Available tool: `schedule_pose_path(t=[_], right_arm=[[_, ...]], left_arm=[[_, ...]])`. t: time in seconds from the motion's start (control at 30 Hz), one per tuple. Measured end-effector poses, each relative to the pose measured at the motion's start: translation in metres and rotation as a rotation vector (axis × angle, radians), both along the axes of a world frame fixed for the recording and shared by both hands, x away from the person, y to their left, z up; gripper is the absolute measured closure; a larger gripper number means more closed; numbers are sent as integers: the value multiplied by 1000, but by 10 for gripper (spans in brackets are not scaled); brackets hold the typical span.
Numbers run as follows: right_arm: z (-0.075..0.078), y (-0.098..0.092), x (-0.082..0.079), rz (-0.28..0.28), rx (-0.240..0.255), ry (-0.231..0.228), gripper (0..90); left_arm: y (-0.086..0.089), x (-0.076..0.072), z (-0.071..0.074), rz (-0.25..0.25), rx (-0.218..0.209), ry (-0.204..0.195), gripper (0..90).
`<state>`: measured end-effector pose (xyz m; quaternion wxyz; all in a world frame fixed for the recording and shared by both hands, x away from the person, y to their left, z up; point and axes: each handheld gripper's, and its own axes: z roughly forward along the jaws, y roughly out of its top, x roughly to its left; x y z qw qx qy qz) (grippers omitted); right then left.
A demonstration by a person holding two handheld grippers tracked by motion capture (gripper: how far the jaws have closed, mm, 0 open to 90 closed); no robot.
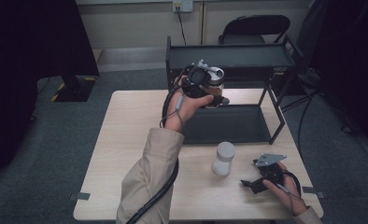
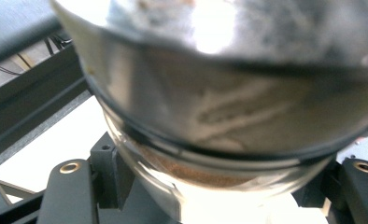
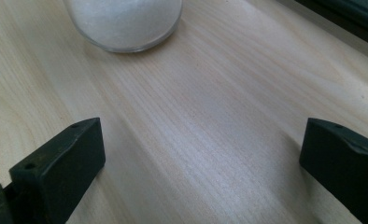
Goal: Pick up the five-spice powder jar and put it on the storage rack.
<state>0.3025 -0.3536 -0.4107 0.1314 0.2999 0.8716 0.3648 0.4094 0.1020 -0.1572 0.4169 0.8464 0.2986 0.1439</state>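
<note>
1. Between the jaws of the left tool (image 1: pixel 209 91), a glass jar (image 2: pixel 229 116) with brown powder at its base is clamped and held in the air, at the front edge of the black rack (image 1: pixel 229 56), between its top shelf and its lower shelf (image 1: pixel 229 123)
2. Seen through the left gripper view, the jar is tilted, its metal lid looming close to the lens and both jaws pressed against the glass near the bottom
3. Down on the bench (image 1: pixel 126 140), a second jar (image 1: pixel 223 158) with white contents and a pale lid stands upright just in front of the rack
4. Near it, the right tool (image 1: pixel 253 183) rests low over the bench with its jaws spread wide apart and nothing between them; the right gripper view shows the white jar's base (image 3: pixel 126 23) ahead of that gap
5. Likely risks: the grip sits low on smooth, rounded glass, so the tilted jar may slip or rotate; the lid could knock the top shelf's edge on the way in; a jar set down tilted could topple
</note>
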Motion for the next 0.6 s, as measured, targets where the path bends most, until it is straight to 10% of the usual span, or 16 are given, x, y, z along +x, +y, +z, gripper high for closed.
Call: schedule_pose_path(t=[0.6], right_arm=[[0,0,0,0,-1,1,0]], left_arm=[[-21,11,29,10,9,-1,299]])
